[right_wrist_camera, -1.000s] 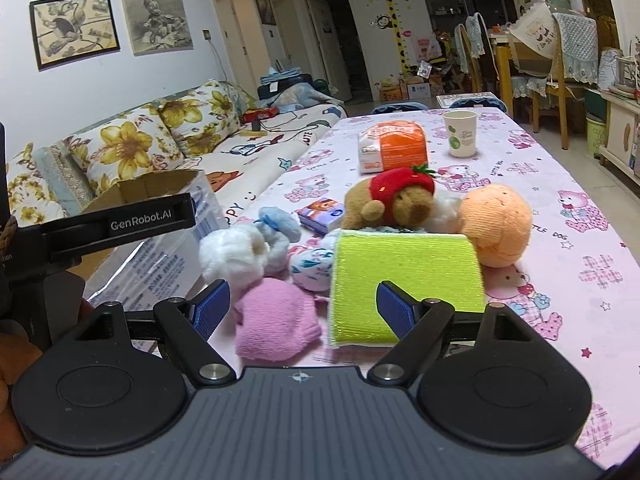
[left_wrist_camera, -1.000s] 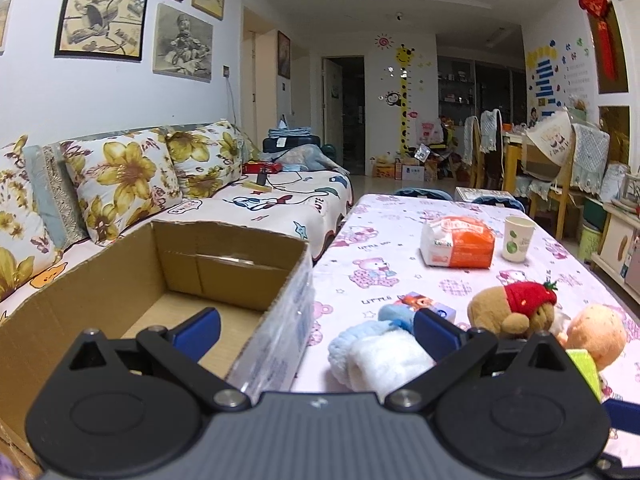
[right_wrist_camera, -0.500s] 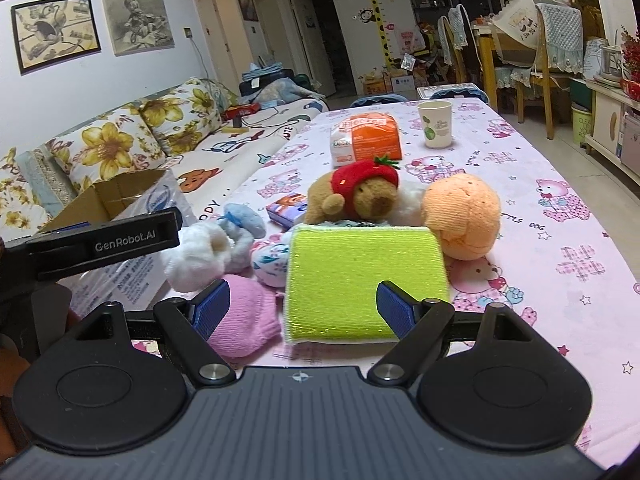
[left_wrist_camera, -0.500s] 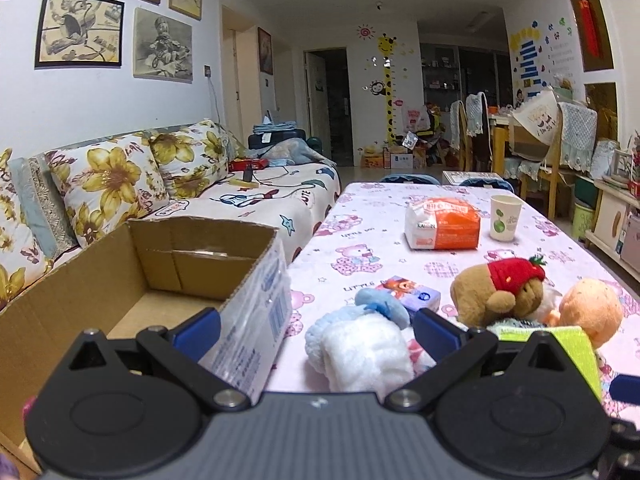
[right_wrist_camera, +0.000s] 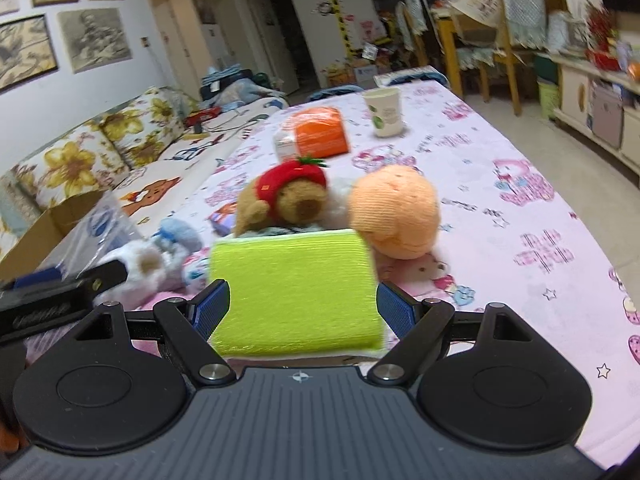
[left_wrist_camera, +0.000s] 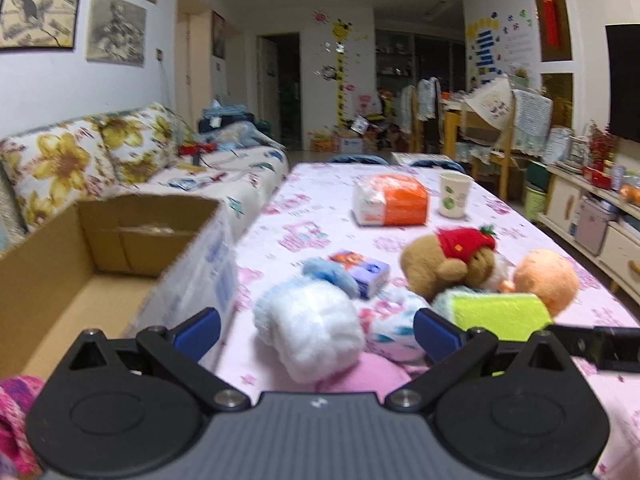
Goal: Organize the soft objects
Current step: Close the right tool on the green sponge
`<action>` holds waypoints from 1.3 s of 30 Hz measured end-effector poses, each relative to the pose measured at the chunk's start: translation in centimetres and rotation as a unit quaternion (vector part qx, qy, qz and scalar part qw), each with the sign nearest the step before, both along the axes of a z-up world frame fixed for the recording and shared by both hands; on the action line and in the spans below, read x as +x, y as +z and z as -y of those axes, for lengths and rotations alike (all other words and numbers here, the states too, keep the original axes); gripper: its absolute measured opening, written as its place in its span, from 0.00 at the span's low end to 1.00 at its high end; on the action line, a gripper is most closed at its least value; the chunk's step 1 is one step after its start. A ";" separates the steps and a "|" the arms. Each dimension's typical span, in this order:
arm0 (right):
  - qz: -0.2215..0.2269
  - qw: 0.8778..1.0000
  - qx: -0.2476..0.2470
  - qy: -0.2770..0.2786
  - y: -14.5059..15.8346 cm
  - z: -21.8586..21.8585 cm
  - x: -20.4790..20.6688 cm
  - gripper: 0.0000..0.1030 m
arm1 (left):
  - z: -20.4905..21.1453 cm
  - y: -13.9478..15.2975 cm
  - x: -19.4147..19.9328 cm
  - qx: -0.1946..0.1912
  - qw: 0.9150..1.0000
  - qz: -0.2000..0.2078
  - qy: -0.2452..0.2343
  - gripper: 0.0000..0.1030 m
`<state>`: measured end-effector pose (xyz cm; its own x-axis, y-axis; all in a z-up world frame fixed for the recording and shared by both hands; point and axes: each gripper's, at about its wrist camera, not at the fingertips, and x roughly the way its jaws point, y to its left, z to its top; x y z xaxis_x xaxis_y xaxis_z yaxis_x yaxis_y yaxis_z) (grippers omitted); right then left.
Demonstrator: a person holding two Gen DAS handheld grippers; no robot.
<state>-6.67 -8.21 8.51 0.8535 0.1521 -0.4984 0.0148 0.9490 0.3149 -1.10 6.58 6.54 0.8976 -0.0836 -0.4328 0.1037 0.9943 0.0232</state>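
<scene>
Your right gripper [right_wrist_camera: 303,305] has its blue-padded jaws spread wide, one on either side of the lime-green rectangular scrubbing sponge [right_wrist_camera: 294,290]. Whether the pads touch the sponge's edges cannot be determined; they sit just beside them. The sponge lies on the pink cartoon-print tablecloth [right_wrist_camera: 500,184] and serves as the reference point below.

Directly behind the sponge and touching it: the brown plush bear with a red strawberry hat [right_wrist_camera: 286,198]. Behind and to the right of the sponge, just beside it: the round orange knitted plush ball [right_wrist_camera: 394,212]. To the left of the sponge: the white fluffy rolled sock [right_wrist_camera: 138,266], with a light-blue fluffy item [right_wrist_camera: 178,234] beside it. Further back from the sponge, well apart: the orange-and-white tissue pack [right_wrist_camera: 316,138] and the white paper cup with green print [right_wrist_camera: 383,112].

Your left gripper [left_wrist_camera: 316,330] also has its jaws parted, holding nothing, with the white fluffy rolled sock [left_wrist_camera: 316,330] lying between them on the table. A pink soft item [left_wrist_camera: 372,376] lies just under the near edge of that sock. The sponge [left_wrist_camera: 500,314] shows to the right of this gripper's right finger. The open brown cardboard box [left_wrist_camera: 52,264] stands well to the left of the sponge, at the table edge; the visible part of its interior holds nothing. Both views are motion-blurred.
</scene>
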 end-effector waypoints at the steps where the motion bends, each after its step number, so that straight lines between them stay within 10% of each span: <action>1: -0.003 1.000 0.005 -0.003 -0.2 0.4 0.2 0.98 | 0.1 -0.2 0.1 -0.003 1.000 -0.007 -0.007 0.99; 26: -0.048 0.989 0.124 0.067 -3.6 3.8 5.9 1.00 | 0.2 -5.1 3.6 -0.059 0.989 -0.133 -0.010 0.96; 39: -0.063 0.971 0.202 0.110 -3.4 4.5 4.5 1.00 | 0.5 -5.2 3.5 -0.067 0.987 -0.138 -0.042 0.56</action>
